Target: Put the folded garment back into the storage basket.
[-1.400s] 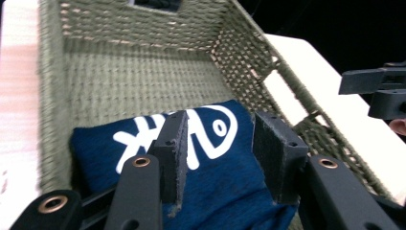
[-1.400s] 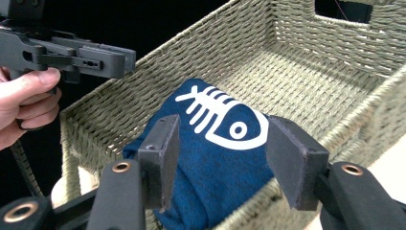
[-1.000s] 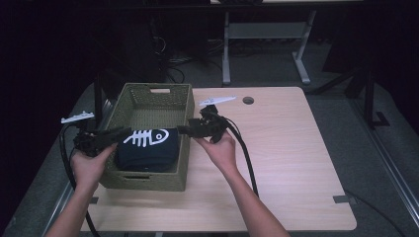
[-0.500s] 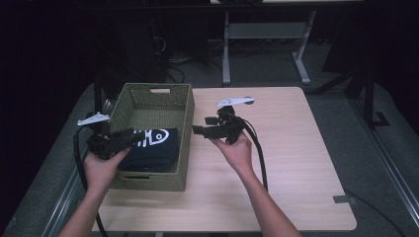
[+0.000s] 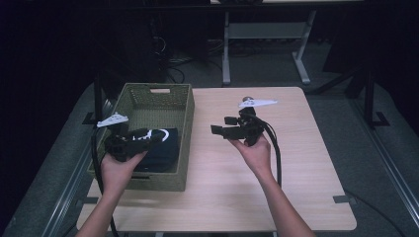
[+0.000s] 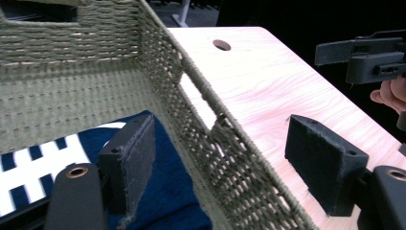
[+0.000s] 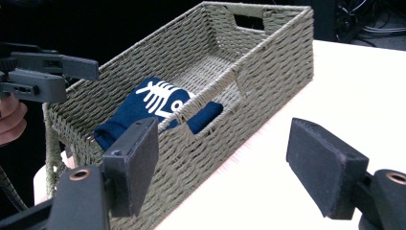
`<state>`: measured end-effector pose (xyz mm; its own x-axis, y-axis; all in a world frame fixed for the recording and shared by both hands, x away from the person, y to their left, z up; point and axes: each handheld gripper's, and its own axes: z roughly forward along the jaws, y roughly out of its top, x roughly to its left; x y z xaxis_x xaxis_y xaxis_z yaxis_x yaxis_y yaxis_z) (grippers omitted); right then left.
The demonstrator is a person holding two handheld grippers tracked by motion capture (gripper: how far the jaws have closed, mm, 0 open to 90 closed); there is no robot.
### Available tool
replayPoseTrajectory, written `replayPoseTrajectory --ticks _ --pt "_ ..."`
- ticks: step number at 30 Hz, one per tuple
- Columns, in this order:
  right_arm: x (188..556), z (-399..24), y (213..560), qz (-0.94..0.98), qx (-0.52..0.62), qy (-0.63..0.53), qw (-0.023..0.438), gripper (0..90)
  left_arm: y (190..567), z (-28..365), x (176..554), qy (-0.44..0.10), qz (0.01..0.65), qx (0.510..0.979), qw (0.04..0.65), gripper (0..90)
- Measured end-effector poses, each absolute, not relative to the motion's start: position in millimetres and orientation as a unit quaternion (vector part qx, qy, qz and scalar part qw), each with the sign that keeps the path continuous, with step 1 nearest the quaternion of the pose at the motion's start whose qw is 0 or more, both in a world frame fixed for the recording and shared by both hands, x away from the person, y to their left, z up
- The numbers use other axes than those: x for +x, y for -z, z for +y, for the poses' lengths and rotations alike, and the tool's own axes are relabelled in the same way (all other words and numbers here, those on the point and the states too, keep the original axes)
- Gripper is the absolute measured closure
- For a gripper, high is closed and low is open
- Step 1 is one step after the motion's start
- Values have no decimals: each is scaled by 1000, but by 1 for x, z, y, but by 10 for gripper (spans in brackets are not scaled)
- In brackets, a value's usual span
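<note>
Dim room, dark floor all around, and a light wood table (image 5: 296,163) is sitting in the middle of it with a woven green basket (image 5: 180,148) on its left half.

Compared to a second ago, both grippers are backing out. Back then they were both down at the navy cloth (image 5: 163,145) in the basket, pretty much meeting over it. Half a second ago they were already splitting apart, and now they're wider apart again. The cloth itself is sitting in the near end of the basket, same spot, nobody holding it.

Nearest to the person, the left hand (image 5: 118,165) is coming up from the bottom edge, holding the left gripper (image 5: 153,134) at the basket's near left corner, pointing right across the cloth. Its jaws are spread wide with nothing between them; in the left gripper view one pad (image 6: 139,158) is hanging inside over the cloth (image 6: 163,191) and the other is outside over the table, with the basket wall (image 6: 210,143) running between them.

A bit farther out, the right hand (image 5: 254,150) is palm up over bare table right of the basket, holding the right gripper (image 5: 220,126) level and pointing left at the basket. Its jaws are gaping too, empty. In the right gripper view the fish-bone print on the cloth (image 7: 158,103) is facing up.
</note>
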<state>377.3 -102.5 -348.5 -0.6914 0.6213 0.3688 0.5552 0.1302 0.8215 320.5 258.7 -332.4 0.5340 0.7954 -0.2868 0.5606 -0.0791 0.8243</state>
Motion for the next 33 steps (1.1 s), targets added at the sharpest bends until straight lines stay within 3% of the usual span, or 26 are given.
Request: replayPoseTrajectory --ticks 33 --pt "353 -197 359 722 442 -529 64 228 335 170 298 -104 407 756 502 206"
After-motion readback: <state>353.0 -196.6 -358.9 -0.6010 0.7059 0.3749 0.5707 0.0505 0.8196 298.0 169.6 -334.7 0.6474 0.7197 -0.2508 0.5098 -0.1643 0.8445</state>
